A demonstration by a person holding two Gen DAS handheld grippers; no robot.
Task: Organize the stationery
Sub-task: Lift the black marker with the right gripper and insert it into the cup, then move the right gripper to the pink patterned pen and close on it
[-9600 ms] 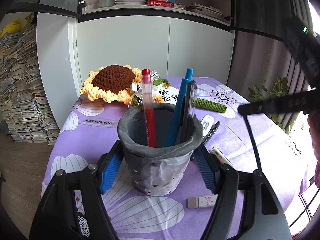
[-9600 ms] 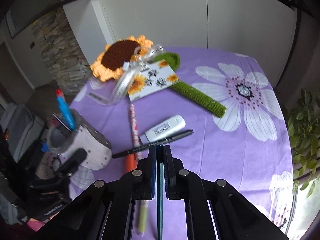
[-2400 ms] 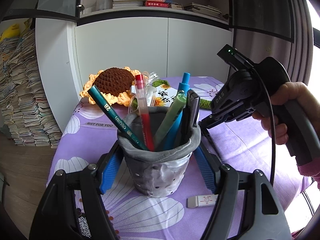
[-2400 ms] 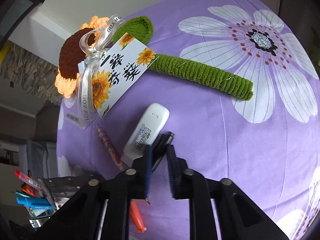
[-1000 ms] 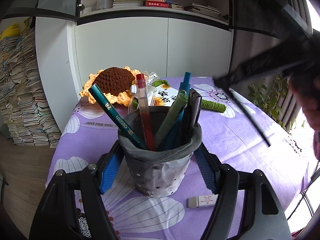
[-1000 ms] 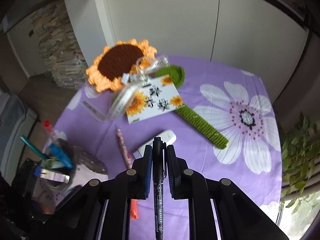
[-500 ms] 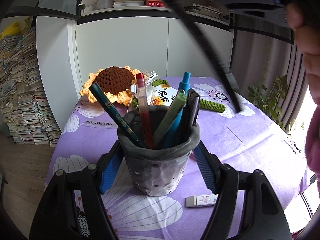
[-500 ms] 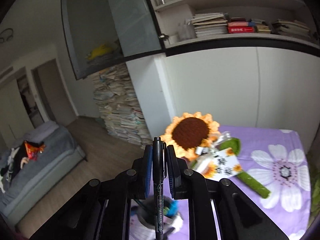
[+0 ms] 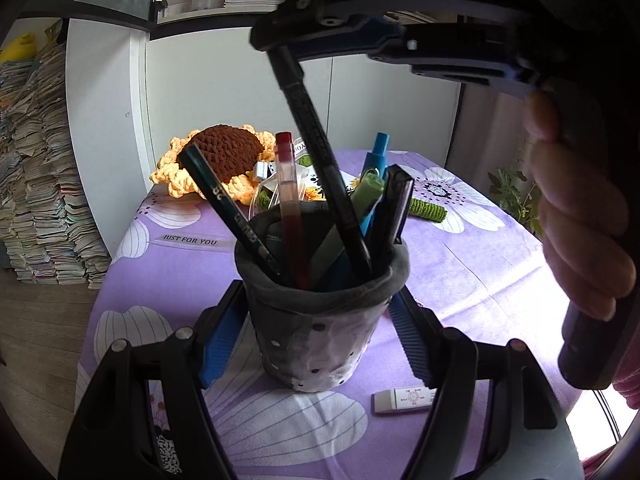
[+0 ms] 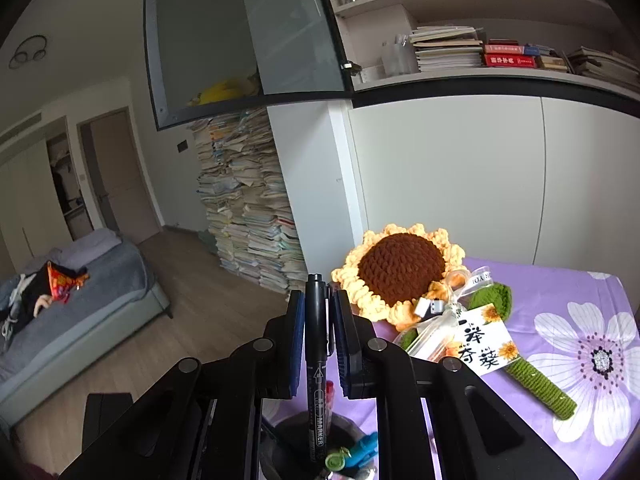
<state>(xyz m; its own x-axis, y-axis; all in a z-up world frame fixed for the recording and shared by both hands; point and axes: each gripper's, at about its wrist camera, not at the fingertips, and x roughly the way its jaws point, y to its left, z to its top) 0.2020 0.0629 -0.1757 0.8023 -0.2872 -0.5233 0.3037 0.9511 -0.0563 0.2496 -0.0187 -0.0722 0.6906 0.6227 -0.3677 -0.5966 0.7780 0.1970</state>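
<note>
**Marker going into the holder**

On the left, your left gripper (image 9: 320,336) brackets the pen holder (image 9: 322,320), pads beside its walls; contact unclear. Five pens stand inside. Above, your right gripper (image 10: 318,344) pinches the black marker (image 9: 320,160), tip entering. An eraser (image 9: 404,398) remains.

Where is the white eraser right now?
In the left wrist view, the white eraser lies flat on the purple tablecloth, just right of the grey pen holder's base.

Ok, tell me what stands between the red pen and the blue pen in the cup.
In the left wrist view, the black marker held by the right gripper slants down between red pen and blue pen.
</note>
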